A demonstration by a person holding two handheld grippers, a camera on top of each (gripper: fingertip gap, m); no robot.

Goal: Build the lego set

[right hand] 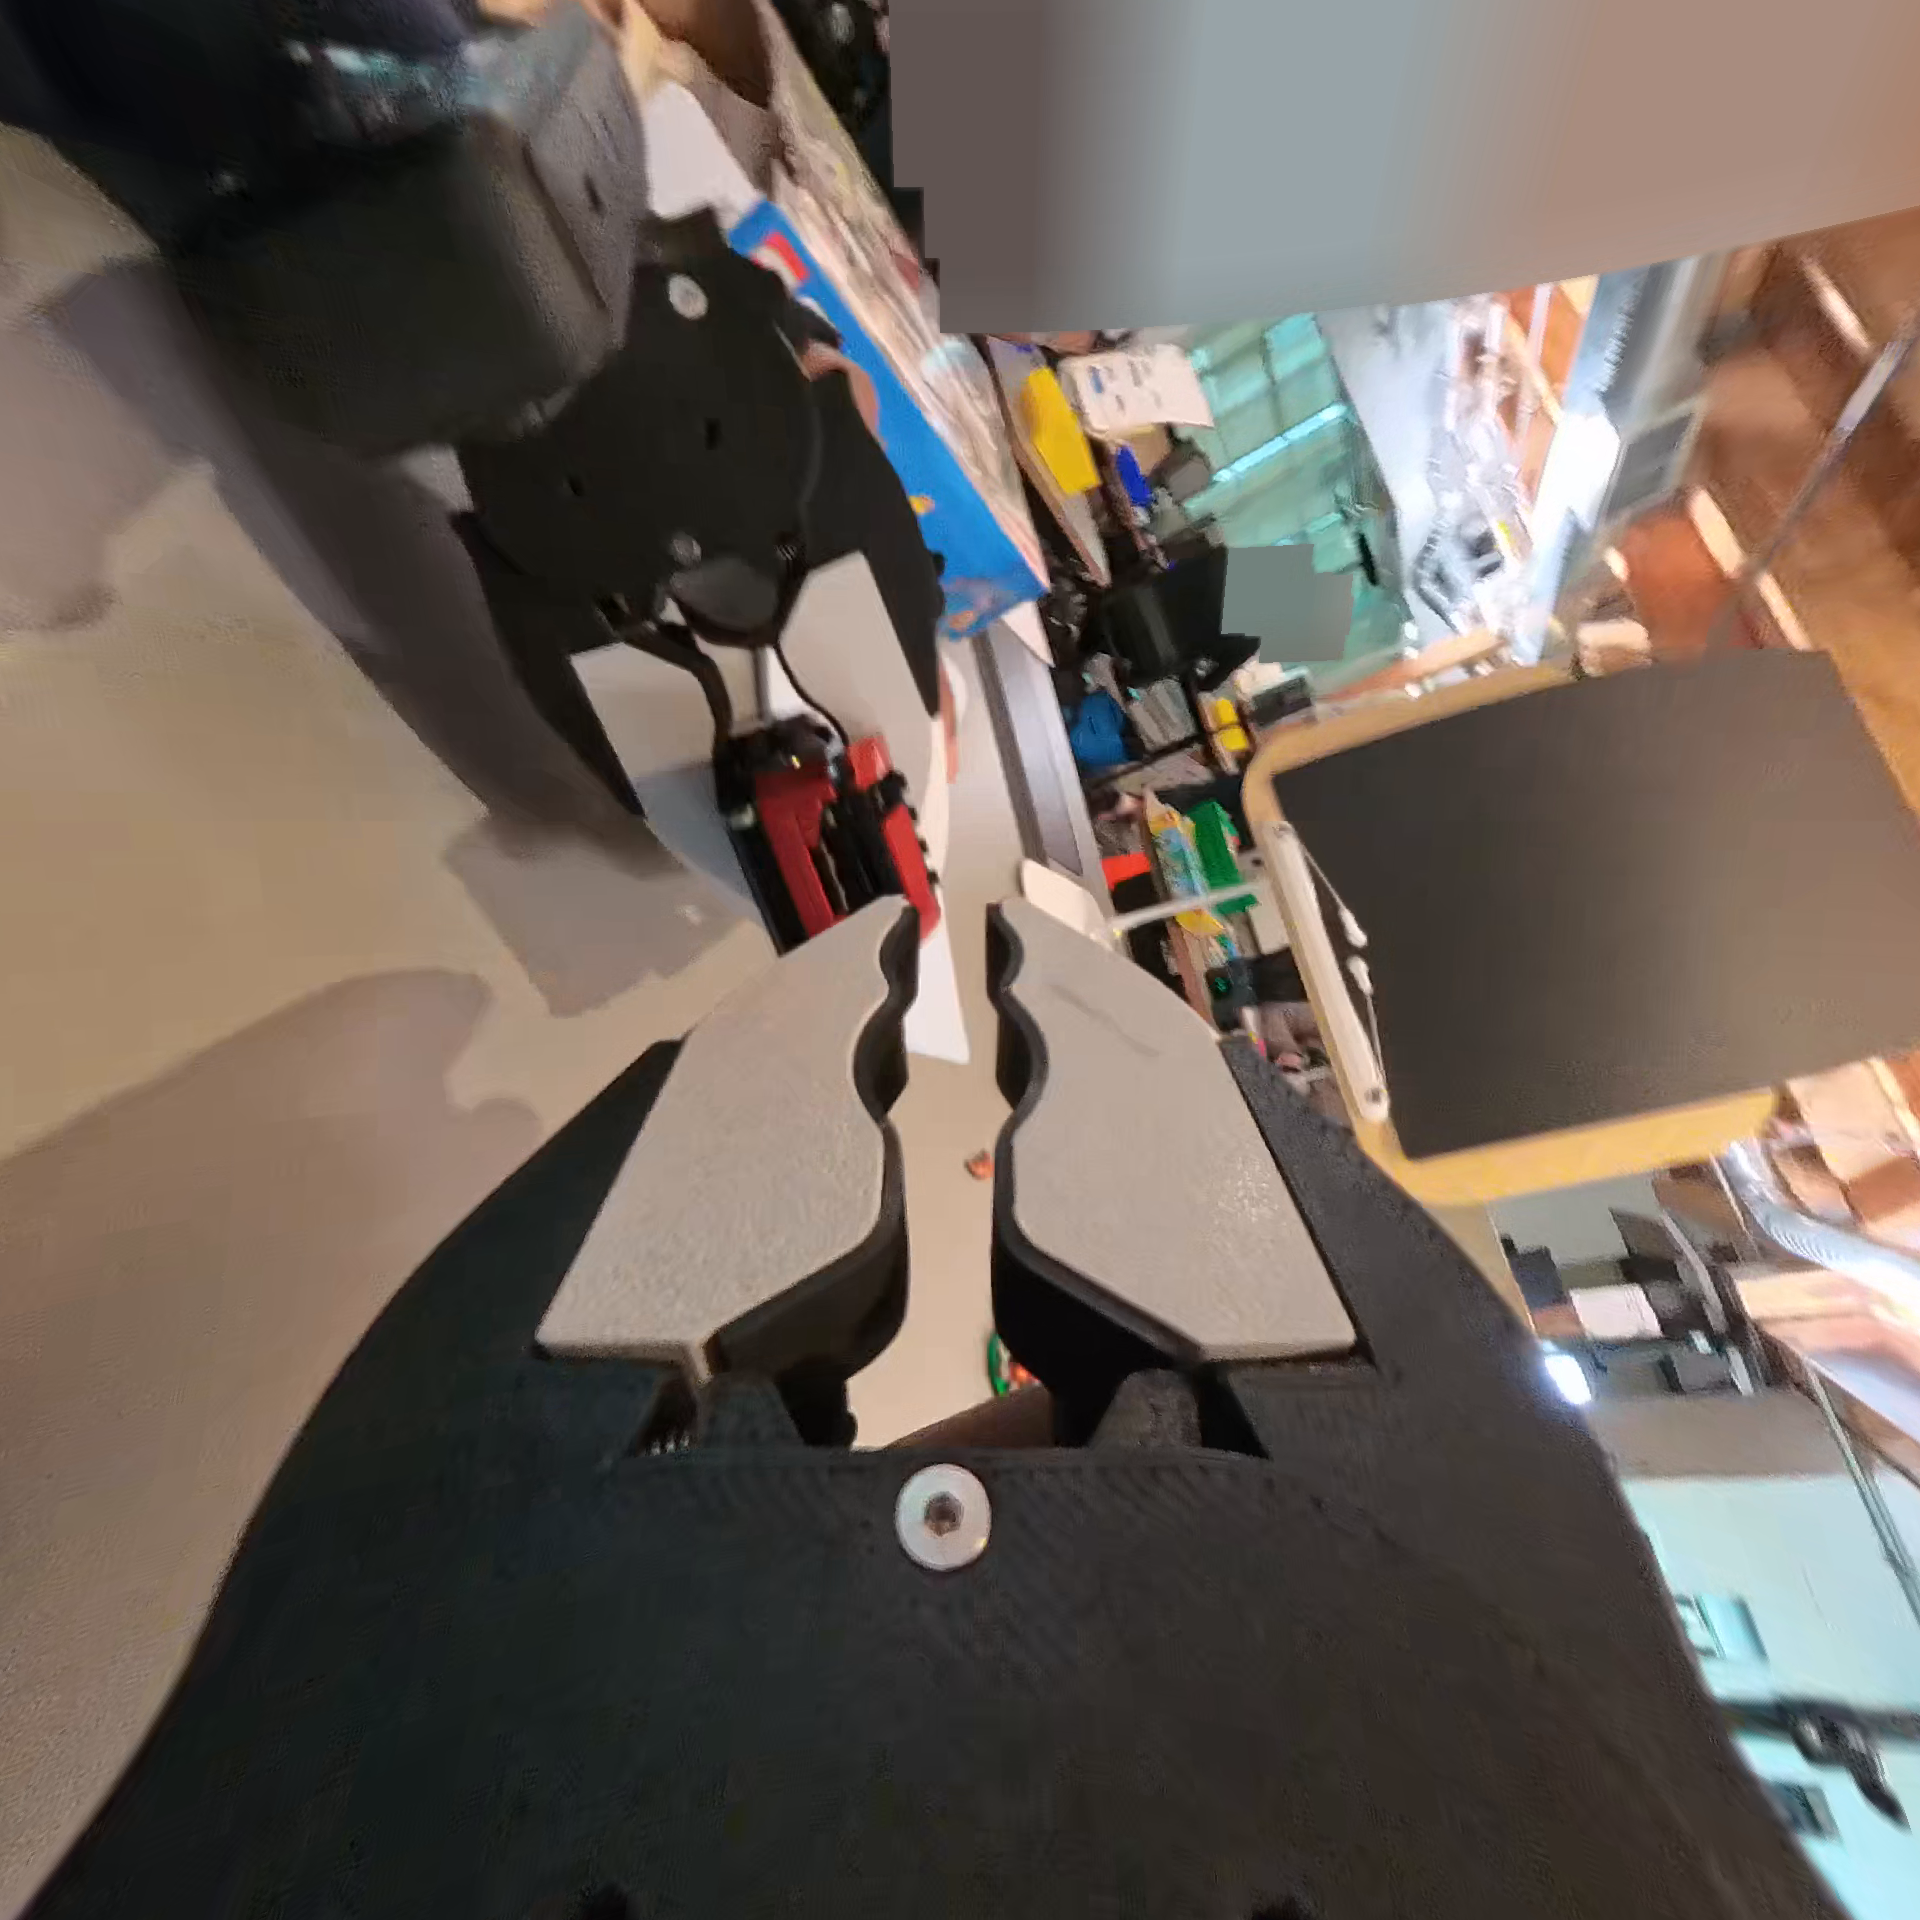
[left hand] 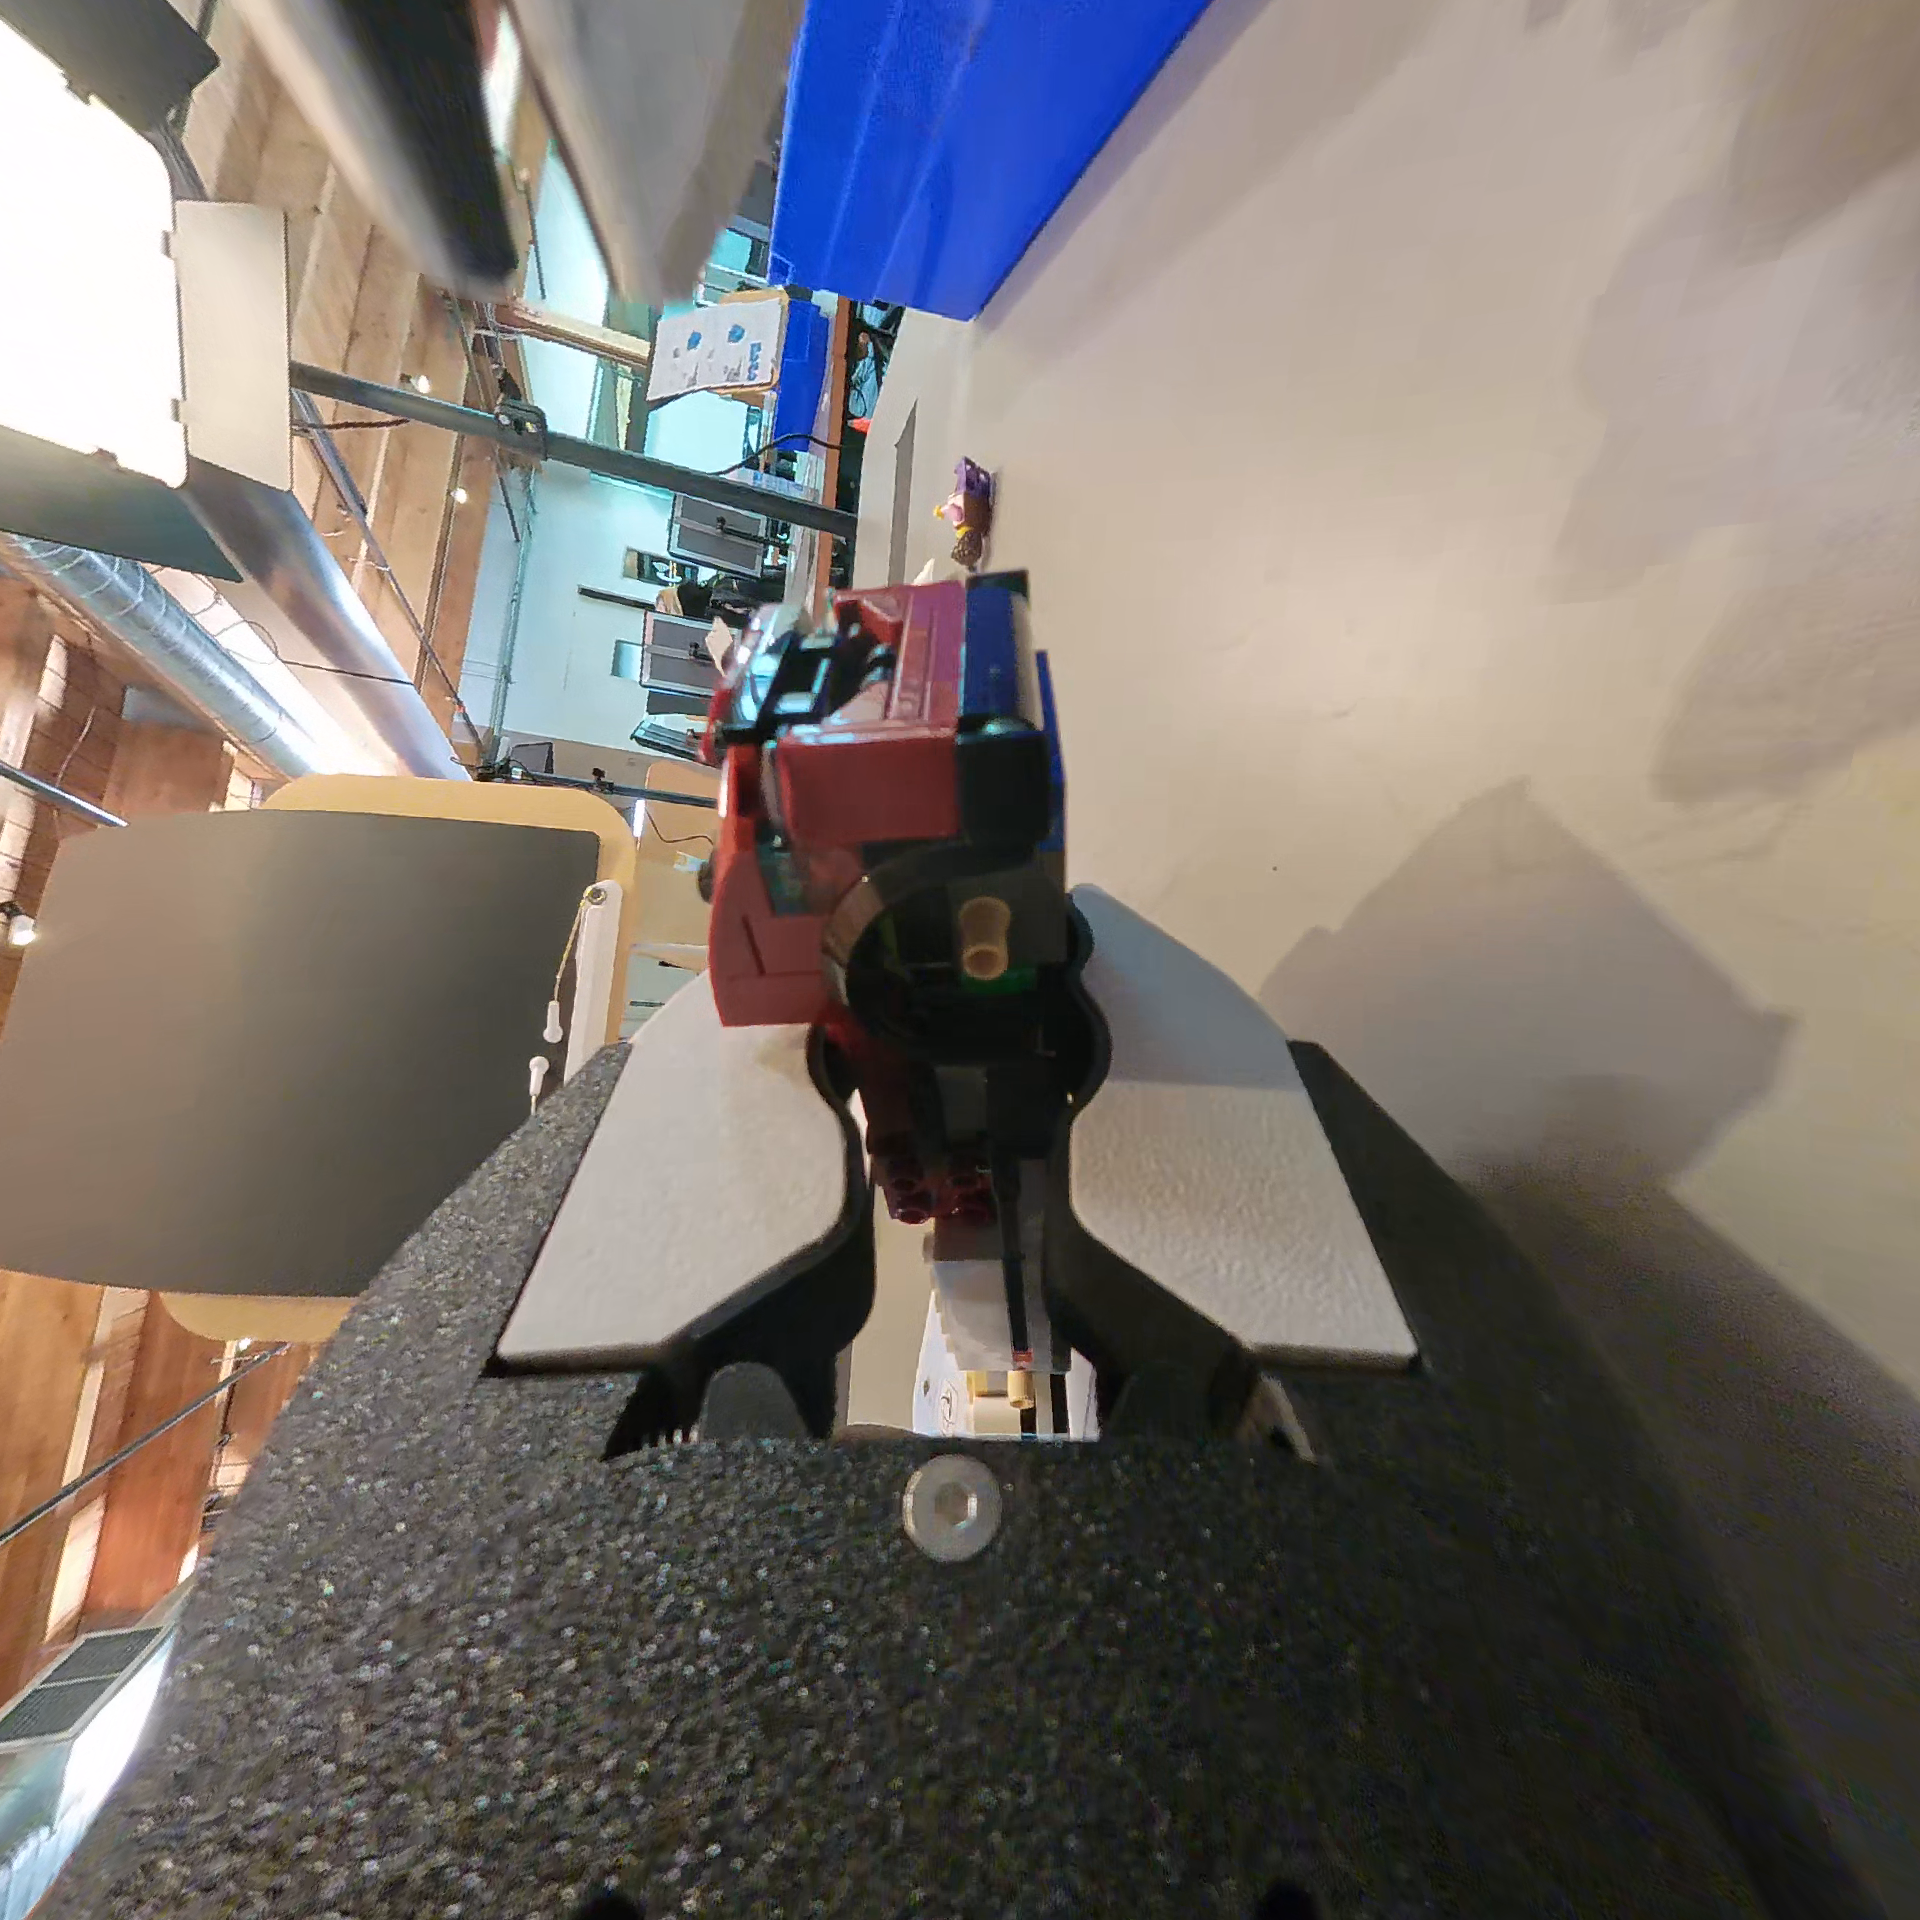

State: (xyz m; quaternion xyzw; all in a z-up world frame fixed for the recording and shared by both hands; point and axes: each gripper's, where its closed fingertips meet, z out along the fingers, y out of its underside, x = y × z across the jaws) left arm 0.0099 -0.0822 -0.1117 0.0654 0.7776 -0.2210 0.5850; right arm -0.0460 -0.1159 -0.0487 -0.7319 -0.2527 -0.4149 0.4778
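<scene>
Left gripper [left hand: 951, 997]: we see it clamped on a red, black and blue brick-built toy vehicle [left hand: 883, 790], at 12 o'clock above the white table [left hand: 1455, 520].
Right gripper [right hand: 951, 935]: we see its jaws slightly parted, bare; the vehicle sits at 11 o'clock.

Both wrist views rolled sideways — sharing the brick model [left hand: 883, 790].
</scene>
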